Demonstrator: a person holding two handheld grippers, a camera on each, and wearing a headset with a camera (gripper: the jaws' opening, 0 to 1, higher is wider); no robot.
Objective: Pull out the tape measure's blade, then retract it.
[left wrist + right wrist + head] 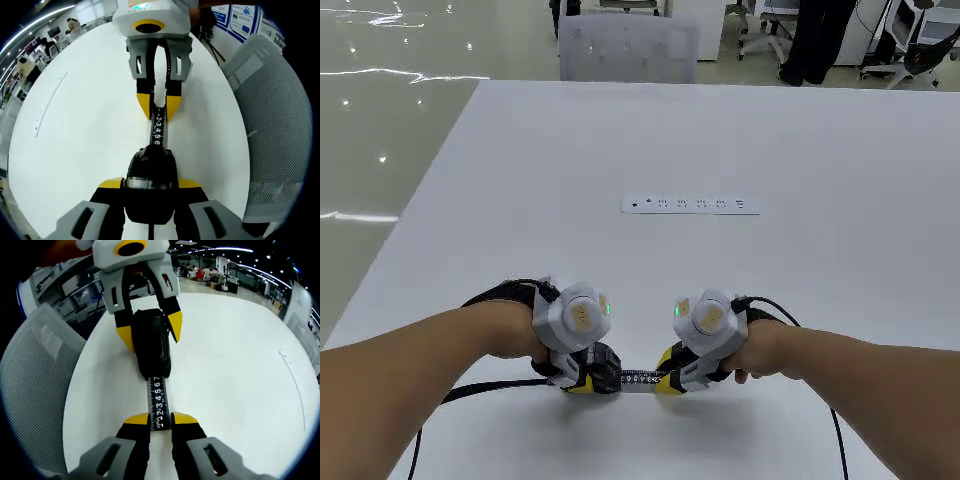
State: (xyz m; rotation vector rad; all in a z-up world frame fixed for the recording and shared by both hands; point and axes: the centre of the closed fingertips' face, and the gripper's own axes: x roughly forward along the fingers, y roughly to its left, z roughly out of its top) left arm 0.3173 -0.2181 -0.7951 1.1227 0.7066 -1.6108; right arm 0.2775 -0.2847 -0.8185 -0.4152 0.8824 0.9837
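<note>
A black tape measure case (603,371) lies low on the white table (720,140), close to its near edge. My left gripper (588,381) is shut on the case (150,175), its yellow tips pressing both sides. A short length of blade (640,379) with printed numbers runs to the right out of the case. My right gripper (670,381) is shut on the blade's end. In the right gripper view the blade (158,395) passes between the yellow tips of my right gripper (160,421), and the case (152,347) sits beyond it. The blade (157,131) is out by several centimetres.
A white power strip (690,204) lies flat mid-table. A grey mesh chair (628,47) stands at the far edge, and another mesh chair (270,125) is beside the near edge. Black cables (480,388) trail from both grippers. A person stands at the far right.
</note>
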